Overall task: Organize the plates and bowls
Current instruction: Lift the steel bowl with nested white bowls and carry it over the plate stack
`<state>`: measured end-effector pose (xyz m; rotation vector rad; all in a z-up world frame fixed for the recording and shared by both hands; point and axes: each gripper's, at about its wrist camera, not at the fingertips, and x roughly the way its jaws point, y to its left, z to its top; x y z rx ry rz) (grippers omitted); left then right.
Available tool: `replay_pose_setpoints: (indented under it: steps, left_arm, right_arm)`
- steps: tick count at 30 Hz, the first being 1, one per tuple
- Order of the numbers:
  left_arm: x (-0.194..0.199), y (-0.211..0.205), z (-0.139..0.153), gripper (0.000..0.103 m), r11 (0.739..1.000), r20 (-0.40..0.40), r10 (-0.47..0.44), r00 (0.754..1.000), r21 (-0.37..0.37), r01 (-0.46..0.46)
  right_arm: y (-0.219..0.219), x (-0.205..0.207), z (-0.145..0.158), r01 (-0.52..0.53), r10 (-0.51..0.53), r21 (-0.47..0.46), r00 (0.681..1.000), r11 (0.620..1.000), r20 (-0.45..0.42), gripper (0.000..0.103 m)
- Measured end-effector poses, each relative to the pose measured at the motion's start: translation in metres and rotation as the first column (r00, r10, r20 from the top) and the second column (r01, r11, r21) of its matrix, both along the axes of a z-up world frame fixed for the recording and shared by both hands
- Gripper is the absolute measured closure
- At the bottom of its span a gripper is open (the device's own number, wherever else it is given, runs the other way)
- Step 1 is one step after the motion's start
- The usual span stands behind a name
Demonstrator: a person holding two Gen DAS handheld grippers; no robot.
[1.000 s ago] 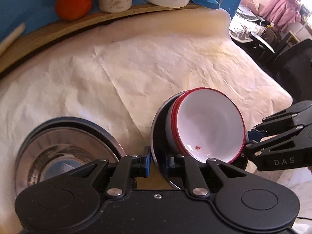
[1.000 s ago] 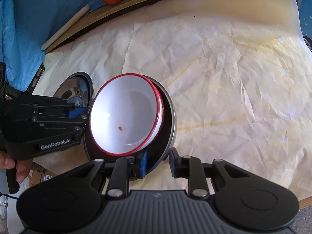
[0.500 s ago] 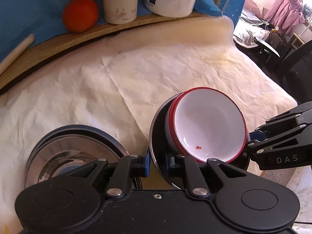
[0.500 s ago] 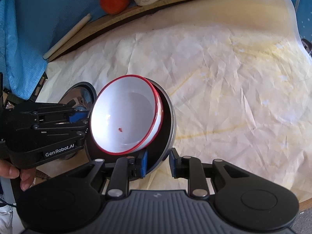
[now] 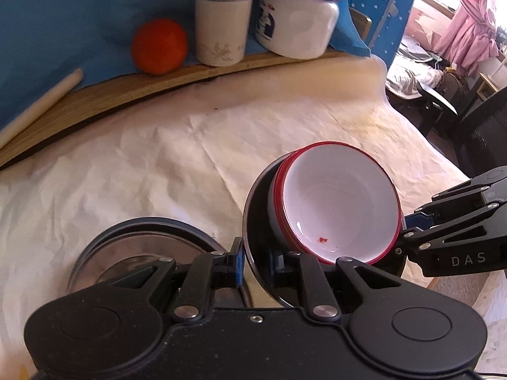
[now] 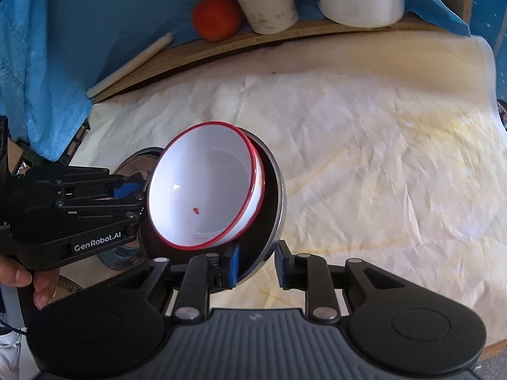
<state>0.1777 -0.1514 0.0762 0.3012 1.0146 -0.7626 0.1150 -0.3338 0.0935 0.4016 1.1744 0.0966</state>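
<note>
Crumpled cream paper (image 5: 158, 171) covers the table; blue cloth (image 6: 41, 72) hangs at the back.

Left gripper (image 5: 255, 258): jaws pinched on the near rim of a dark metal plate (image 5: 253, 221), held tilted on edge above the paper. From the right wrist view the same gripper (image 6: 139, 194) enters from the left, a hand (image 6: 28, 281) on its handle.

Right gripper (image 6: 256, 264): blue pads straddle the lower rim of the plate (image 6: 274, 202). The inner pad sits at the rim; the outer one stands slightly off it, so grip contact cannot be confirmed.

White bowl with red rim (image 5: 339, 205) rests inside the tilted plate, leaning on its face (small red speck on the bowl floor).

Steel bowl (image 5: 139, 250) sits on the paper just left of the plate, behind the left gripper.

Wooden ledge (image 5: 126, 88) at the back carries an orange (image 5: 158, 46), a white cup (image 5: 221, 28), a white jar (image 5: 296, 22) and a pale stick (image 5: 41, 104).
</note>
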Motion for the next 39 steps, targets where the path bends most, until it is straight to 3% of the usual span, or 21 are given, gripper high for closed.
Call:
replay_pose_setpoints:
  steps: [17,25,39]
  left_arm:
    - [0.003,0.071,0.015,0.089,0.989,0.021,0.15,0.988,-0.01,-0.15]
    - [0.0,0.104,0.019,0.089,0.976,0.042,0.217,0.975,0.02,-0.218]
    - [-0.002,0.14,0.004,0.089,0.961,0.005,0.276,0.961,0.027,-0.276]
  right_arm:
    - [0.061,0.03,0.011,-0.151,0.151,-0.004,0.988,0.989,0.034,0.077]
    - [0.096,0.041,0.012,-0.241,0.241,0.009,0.97,0.97,0.035,0.077]
    - [0.129,0.051,0.003,-0.309,0.309,0.001,0.951,0.951,-0.003,0.077]
